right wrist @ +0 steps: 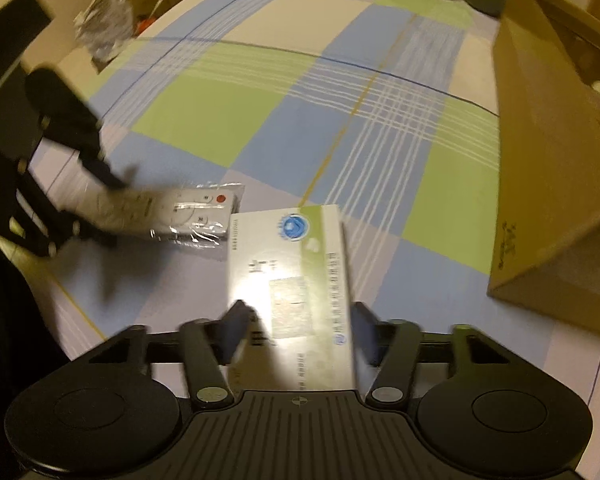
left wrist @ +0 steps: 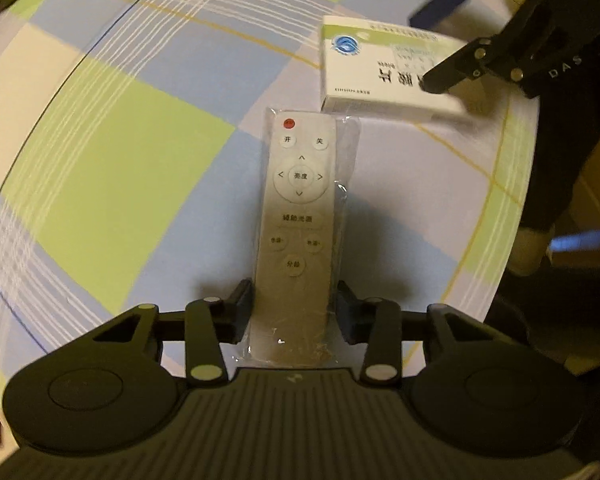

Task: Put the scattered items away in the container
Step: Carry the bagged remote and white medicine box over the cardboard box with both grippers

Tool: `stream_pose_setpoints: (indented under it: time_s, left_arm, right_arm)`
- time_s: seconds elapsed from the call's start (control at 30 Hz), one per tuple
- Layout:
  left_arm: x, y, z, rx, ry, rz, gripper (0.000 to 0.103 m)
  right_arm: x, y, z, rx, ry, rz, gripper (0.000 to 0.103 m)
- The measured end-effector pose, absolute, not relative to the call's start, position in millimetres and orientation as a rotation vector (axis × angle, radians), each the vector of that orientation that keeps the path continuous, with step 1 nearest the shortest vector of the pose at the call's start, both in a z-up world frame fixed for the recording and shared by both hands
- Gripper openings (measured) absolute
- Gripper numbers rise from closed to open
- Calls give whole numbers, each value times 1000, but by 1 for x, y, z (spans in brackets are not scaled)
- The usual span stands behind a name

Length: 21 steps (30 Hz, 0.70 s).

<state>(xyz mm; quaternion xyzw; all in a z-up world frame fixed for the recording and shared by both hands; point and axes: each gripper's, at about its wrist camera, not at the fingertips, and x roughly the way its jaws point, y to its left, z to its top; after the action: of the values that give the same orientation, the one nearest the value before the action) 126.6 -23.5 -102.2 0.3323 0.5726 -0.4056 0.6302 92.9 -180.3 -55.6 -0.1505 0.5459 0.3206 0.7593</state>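
The left hand-held gripper squeezes the remote. The right hand-held gripper squeezes the medicine box. Carry both slowly to the cardboard box at 2 o'clock.

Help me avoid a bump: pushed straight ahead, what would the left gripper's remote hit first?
Probably the medicine box held in the right gripper, just beyond the remote; depth is unclear.

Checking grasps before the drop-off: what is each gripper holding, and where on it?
The left gripper straddles the bagged remote control near its bottom end; contact isn't clear. The right gripper grips the medicine box by its long sides, at its near end.
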Motion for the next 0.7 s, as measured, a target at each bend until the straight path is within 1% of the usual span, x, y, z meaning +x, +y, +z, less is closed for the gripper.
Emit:
stream_pose_setpoints:
  time_s: [0.03, 0.07, 0.1, 0.17, 0.2, 0.23, 0.27, 0.3, 0.43, 0.5, 0.53, 0.57, 0.63, 0.7]
  left_arm:
    - [123, -25, -102, 761, 1307, -928, 37]
    - [119, -26, -102, 769, 1297, -936, 41]
    - [115, -26, -103, 779, 1283, -938, 47]
    - [111, -27, -104, 778, 1279, -947, 55]
    - [109, -28, -104, 780, 1275, -945, 55]
    - [109, -28, -105, 780, 1275, -939, 56]
    - [108, -26, -104, 777, 1274, -931, 56]
    - [108, -26, -105, 770, 1273, -920, 57]
    - [113, -25, -104, 725, 1263, -874, 58]
    - [111, -25, -104, 724, 1244, -861, 63]
    - [111, -23, -104, 717, 1238, -857, 64]
    - [110, -23, -104, 708, 1233, -856, 63]
    - [112, -23, -104, 693, 1219, -860, 57]
    - [109, -19, -101, 679, 1203, -861, 38]
  right_arm:
    - [92, -182, -55, -319, 1190, 693, 52]
    - [91, -183, -54, -318, 1190, 692, 52]
    - [90, -184, -54, -319, 1186, 694, 52]
    - [88, -186, -54, -322, 1176, 695, 52]
    - [87, -186, -53, -322, 1169, 698, 58]
    - [86, -186, -53, -326, 1162, 693, 69]
    - [85, -186, -53, -332, 1150, 684, 91]
    - [83, -187, -52, -333, 1127, 682, 94]
    - [82, -183, -55, -332, 1127, 697, 94]
    - [83, -180, -59, -344, 1128, 692, 94]
    - [83, -178, -62, -351, 1131, 690, 94]
    - [82, -176, -64, -360, 1132, 692, 94]
    - [80, -172, -68, -386, 1128, 692, 94]
    - [78, -170, -71, -395, 1128, 689, 94]
